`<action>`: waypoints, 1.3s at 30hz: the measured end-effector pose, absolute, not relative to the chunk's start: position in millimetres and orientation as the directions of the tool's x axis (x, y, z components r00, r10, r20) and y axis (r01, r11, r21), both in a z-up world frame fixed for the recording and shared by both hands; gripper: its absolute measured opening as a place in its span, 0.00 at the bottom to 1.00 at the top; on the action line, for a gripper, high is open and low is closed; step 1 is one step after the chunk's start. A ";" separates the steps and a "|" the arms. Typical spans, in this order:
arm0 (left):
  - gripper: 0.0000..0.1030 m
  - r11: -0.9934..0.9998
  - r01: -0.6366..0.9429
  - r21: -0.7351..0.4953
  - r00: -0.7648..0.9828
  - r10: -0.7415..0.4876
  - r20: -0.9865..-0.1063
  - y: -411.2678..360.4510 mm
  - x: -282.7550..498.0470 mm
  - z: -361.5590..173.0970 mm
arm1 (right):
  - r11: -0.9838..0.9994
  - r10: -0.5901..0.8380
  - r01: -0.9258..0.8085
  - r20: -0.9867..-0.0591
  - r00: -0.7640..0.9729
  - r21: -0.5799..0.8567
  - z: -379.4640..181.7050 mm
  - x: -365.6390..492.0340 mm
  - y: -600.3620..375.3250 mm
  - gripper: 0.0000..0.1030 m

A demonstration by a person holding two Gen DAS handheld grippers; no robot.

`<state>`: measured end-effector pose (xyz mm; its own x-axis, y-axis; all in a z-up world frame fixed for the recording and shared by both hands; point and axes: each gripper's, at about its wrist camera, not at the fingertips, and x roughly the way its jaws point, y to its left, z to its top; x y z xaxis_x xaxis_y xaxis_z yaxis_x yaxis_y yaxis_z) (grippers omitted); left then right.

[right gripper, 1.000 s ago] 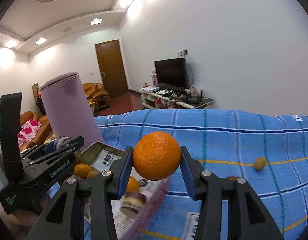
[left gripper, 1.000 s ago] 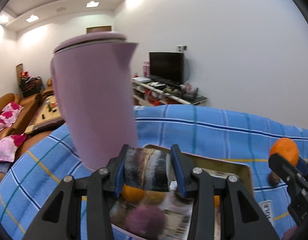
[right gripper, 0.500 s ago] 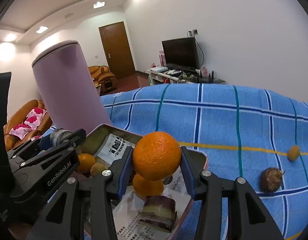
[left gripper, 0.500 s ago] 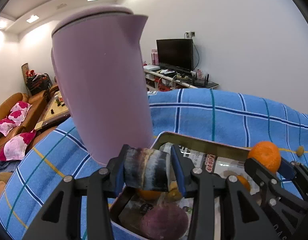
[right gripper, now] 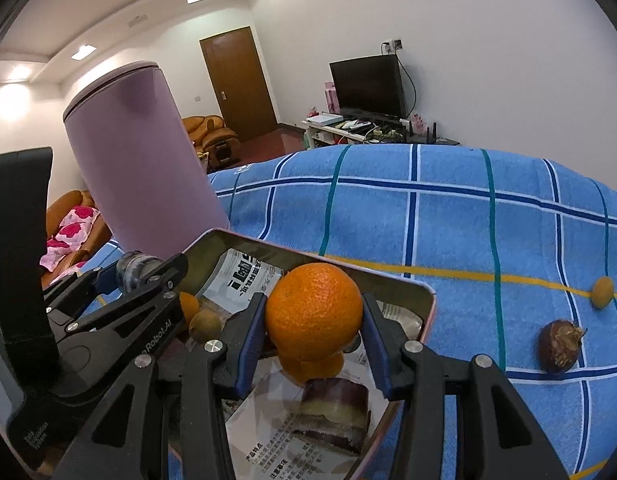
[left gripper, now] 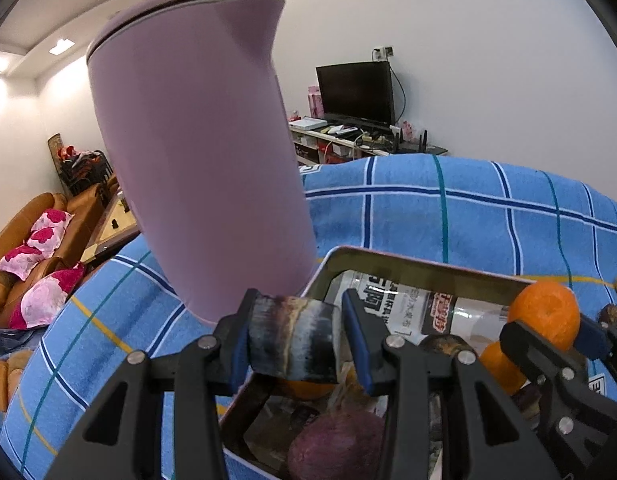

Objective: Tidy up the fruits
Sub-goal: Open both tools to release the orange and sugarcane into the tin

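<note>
My left gripper (left gripper: pixel 294 340) is shut on a short dark cane-like piece (left gripper: pixel 294 338) and holds it over the near left corner of a metal tray (left gripper: pixel 424 270). My right gripper (right gripper: pixel 314 332) is shut on an orange (right gripper: pixel 314 316) and holds it above the tray (right gripper: pixel 426 304); it also shows at the right of the left wrist view (left gripper: pixel 546 314). The tray is lined with printed paper and holds more oranges (right gripper: pixel 308 366), a small brown fruit (right gripper: pixel 204 326), a purple cane piece (right gripper: pixel 334 408) and a round purple fruit (left gripper: pixel 336 444).
A tall lilac kettle (left gripper: pixel 200 152) stands just behind the tray's left corner. On the blue checked cloth (right gripper: pixel 448 224) to the right lie a dark chestnut-like fruit (right gripper: pixel 558 346) and a small yellow-brown fruit (right gripper: pixel 602 292). Sofas and a TV stand lie beyond.
Both grippers have moved forward and to the left over the tray, each keeping its load. The kettle looms larger and closer.
</note>
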<state>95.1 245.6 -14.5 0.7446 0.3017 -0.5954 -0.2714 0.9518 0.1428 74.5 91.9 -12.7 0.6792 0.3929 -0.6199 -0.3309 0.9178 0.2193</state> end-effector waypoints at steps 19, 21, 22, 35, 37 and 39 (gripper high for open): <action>0.42 0.960 -0.237 0.146 0.745 0.277 -0.607 240.1 95.8 -19.1 | 0.802 0.591 -0.379 -0.516 0.620 0.462 -12.2 78.9 68.2 0.48; 0.42 0.962 -0.236 0.136 0.747 0.269 -0.607 241.5 95.5 -17.9 | 0.819 0.565 -0.371 -0.510 0.649 0.437 -9.2 75.0 67.9 0.48; 0.43 0.962 -0.237 0.133 0.747 0.268 -0.608 241.6 95.2 -17.9 | 0.822 0.560 -0.370 -0.501 0.660 0.432 -7.5 73.2 66.8 0.48; 0.98 0.968 -0.209 0.137 0.829 0.250 -0.501 216.5 75.8 -5.5 | 0.954 0.273 -0.176 -0.452 0.849 0.245 12.4 52.6 29.8 0.48; 0.98 0.973 -0.204 0.111 0.835 0.232 -0.500 215.2 74.7 -4.1 | 0.961 0.250 -0.162 -0.451 0.857 0.227 12.9 51.1 23.6 0.48; 0.99 0.975 -0.201 0.095 0.838 0.221 -0.498 214.5 72.9 -4.8 | 0.969 0.220 -0.144 -0.439 0.871 0.199 13.7 47.4 18.2 0.48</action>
<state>72.9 214.5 -4.8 0.8383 0.2211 -0.4984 -0.2007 0.9750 0.0949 47.4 18.2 13.7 0.8712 0.2196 -0.4391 -0.1441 0.9694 0.1989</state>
